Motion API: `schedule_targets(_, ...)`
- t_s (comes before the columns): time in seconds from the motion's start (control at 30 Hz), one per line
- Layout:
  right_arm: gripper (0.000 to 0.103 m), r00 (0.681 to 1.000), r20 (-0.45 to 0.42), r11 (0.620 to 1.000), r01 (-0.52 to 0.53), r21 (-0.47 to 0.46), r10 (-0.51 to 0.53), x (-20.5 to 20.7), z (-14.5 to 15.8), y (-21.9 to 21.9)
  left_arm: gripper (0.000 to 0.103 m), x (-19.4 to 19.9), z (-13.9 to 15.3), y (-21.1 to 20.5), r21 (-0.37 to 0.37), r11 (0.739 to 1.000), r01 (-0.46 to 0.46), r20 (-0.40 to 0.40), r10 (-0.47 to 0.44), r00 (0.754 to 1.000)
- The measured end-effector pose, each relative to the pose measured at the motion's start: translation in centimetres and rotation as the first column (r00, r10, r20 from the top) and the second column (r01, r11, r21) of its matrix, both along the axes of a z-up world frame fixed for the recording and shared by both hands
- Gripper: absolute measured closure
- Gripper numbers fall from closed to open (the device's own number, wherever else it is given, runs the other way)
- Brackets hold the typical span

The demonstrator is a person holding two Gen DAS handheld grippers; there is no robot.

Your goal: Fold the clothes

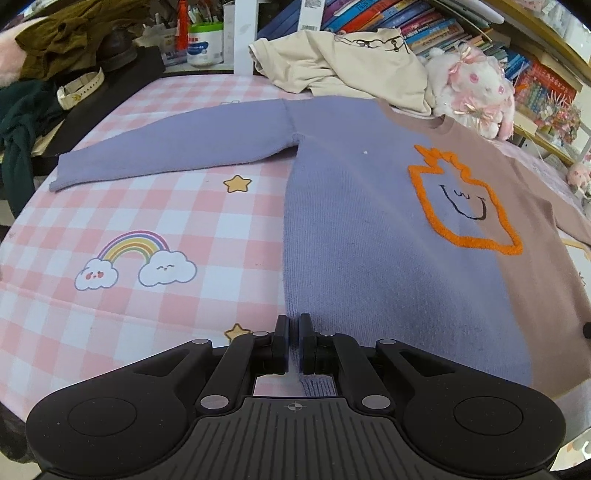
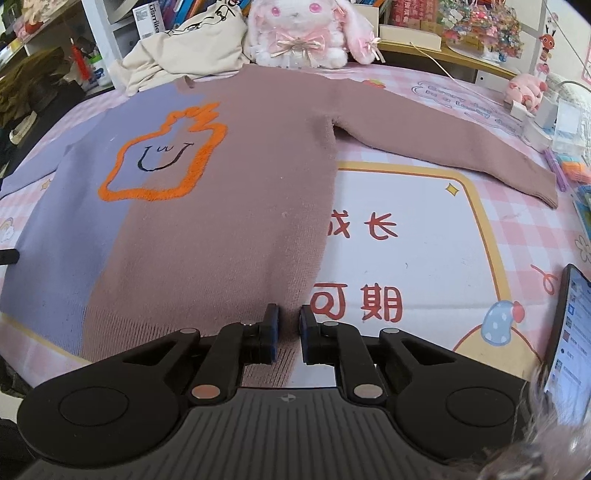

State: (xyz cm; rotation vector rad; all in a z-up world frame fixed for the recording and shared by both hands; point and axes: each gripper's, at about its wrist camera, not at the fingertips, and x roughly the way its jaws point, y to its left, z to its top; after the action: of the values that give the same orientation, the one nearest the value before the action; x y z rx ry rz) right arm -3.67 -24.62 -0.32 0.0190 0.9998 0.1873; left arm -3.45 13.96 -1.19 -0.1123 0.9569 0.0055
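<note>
A knit sweater [image 1: 354, 229], half lilac and half dusty pink with an orange outlined figure on the chest, lies flat and face up on the pink checked cloth [image 1: 155, 221], both sleeves spread out. My left gripper [image 1: 294, 325] is shut on the lilac bottom hem corner. In the right wrist view the same sweater [image 2: 236, 206] fills the middle, and my right gripper [image 2: 289, 314] is shut on the pink bottom hem corner, with the knit pinched between the pads.
A cream garment [image 1: 343, 62] and a white plush rabbit [image 2: 299, 29] lie beyond the collar. Dark clothes and a watch [image 1: 79, 88] sit at the far left. A phone [image 2: 569, 339] stands at the right edge, toys and boxes [image 2: 554, 110] further back.
</note>
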Motion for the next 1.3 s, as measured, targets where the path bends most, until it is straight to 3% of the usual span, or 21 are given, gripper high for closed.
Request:
schedule_targets(0.4, 0.092, 1.000, 0.006, 0.999, -0.029, -0.015, 0.029, -0.1, 0.0, 0.6, 0.099, -0.2, 0.0, 0.1, 0.001, 1.000, -0.004, 0.002, 0.004, 1.000)
schedule_targets(0.9, 0.091, 0.997, -0.004, 0.997, 0.072, 0.021, -0.072, 0.0, -0.1, 1.2, 0.099, 0.1, -0.2, 1.8, -0.064, 0.998, 0.026, 0.018, -0.025, 1.000)
schedule_targets(1.17, 0.088, 0.996, 0.035, 0.996, 0.080, -0.035, -0.078, -0.6, -0.2, 1.7, 0.099, -0.4, -0.4, 2.3, -0.102, 0.993, 0.057, 0.029, -0.054, 0.998)
schedule_targets(1.3, 0.087, 0.995, 0.044, 0.995, 0.091, -0.032, -0.090, -0.8, -0.3, 1.7, 0.098, -0.5, -0.4, 1.9, -0.083, 0.995, 0.054, 0.041, -0.051, 0.998)
